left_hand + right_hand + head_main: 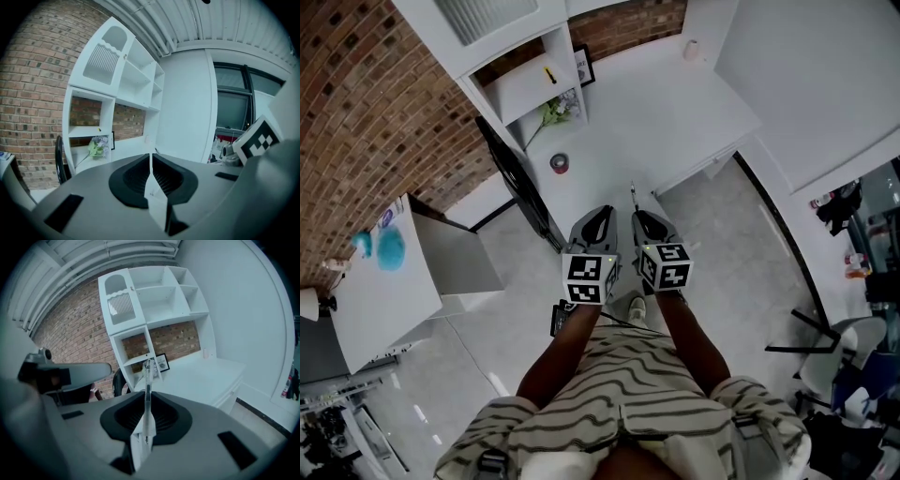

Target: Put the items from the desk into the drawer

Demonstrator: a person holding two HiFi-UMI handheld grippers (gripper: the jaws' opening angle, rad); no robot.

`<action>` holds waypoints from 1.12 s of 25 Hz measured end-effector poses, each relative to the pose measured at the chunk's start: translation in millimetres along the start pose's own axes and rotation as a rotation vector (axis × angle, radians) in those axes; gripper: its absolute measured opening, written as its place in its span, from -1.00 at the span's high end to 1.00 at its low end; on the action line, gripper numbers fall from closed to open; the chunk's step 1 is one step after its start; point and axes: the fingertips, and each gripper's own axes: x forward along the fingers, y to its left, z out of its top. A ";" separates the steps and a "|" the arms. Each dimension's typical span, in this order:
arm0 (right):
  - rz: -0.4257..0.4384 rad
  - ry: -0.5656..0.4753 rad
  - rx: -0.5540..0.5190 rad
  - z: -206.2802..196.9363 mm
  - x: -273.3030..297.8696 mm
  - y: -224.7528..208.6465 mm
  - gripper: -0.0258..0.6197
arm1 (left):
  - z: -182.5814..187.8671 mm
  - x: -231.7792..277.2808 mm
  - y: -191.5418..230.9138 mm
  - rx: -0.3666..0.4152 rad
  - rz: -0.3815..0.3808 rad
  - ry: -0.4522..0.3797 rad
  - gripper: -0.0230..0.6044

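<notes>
Left hand-held gripper [600, 217]: pressed together, with nothing between the jaws.
Right hand-held gripper [643, 219]: pinching a pen [147, 373], which stands out past the tips roughly in line with the jaws.
Task's thing: the pen is in your right hand-held gripper, off the tabletop [666, 103], which lies well ahead of both tips.
Drawer [228, 398]: ahead and to the right of the right hand-held gripper, under the tabletop's edge. It appears closed, though the fronts are too small to be sure.
Other items: a round can [559, 163] sits on the tabletop ahead and left of the left hand-held gripper. A small white cup [691, 49] stands far ahead to the right.
Step in hand (judged): carrying the pen to the drawer.
Advice: hold the right pinch firm, because a thin pen can swing in the jaws. Use the free left hand-held gripper for the drawer: spread its jaws, take the front and pull straight out. Lower the pen well inside before you part the right jaws, so that it does not bounce or roll out.
Risk: the black chair [520, 187] stands ahead and left of the left hand-held gripper, so approach from the right.
</notes>
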 end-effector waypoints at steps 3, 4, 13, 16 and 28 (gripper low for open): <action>-0.001 0.054 0.027 -22.6 7.1 -5.4 0.77 | -8.8 2.2 0.2 -0.005 0.000 0.018 0.91; -0.002 0.070 0.034 -29.6 9.7 -7.0 0.77 | -11.6 3.1 0.6 -0.006 0.001 0.024 0.91; -0.014 0.200 0.076 -88.7 31.9 -23.1 0.77 | -44.2 10.9 2.8 -0.019 0.008 0.080 0.91; -0.013 0.253 0.097 -112.2 43.2 -27.2 0.77 | -54.2 13.3 4.1 -0.031 0.012 0.097 0.91; -0.054 0.411 0.192 -189.3 93.9 -56.8 0.77 | -89.2 21.7 17.1 -0.060 0.026 0.153 0.91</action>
